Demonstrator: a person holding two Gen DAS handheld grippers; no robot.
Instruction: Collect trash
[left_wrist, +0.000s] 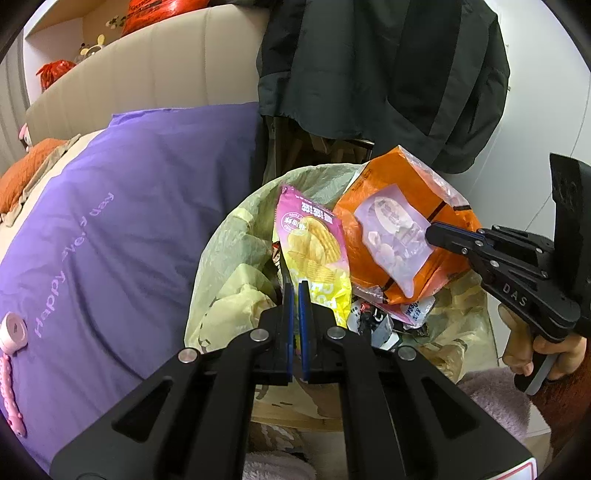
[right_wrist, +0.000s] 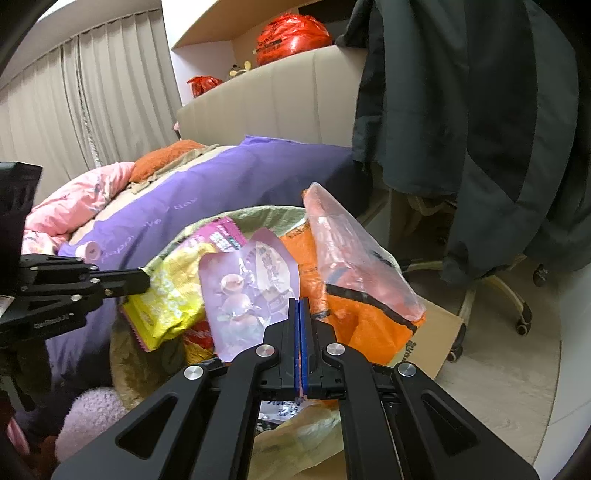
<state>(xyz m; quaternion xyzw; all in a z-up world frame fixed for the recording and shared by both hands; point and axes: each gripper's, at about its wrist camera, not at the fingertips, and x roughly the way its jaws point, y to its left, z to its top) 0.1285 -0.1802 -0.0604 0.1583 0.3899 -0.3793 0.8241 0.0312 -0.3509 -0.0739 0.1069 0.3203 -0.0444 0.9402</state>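
Observation:
A round bin with a pale green liner (left_wrist: 229, 236) is heaped with wrappers. My left gripper (left_wrist: 295, 286) is shut on the lower edge of a pink and yellow chip bag (left_wrist: 314, 251), which stands upright over the bin's left side. In the right wrist view the left gripper (right_wrist: 144, 282) pinches that chip bag (right_wrist: 173, 291) at its corner. My right gripper (right_wrist: 300, 301) is shut on the edge of a lilac snack pouch (right_wrist: 251, 284). The pouch lies against a big orange bag (right_wrist: 362, 325) in the bin (right_wrist: 258, 214). From the left wrist view the right gripper (left_wrist: 430, 232) comes in from the right.
A bed with a purple cover (left_wrist: 129, 221) borders the bin on the left. A dark jacket (left_wrist: 369, 74) hangs over a wheeled chair (right_wrist: 517, 306) behind it. Flat cardboard (right_wrist: 436, 339) lies on the wood floor to the right. A person's hand (left_wrist: 535, 350) grips the right handle.

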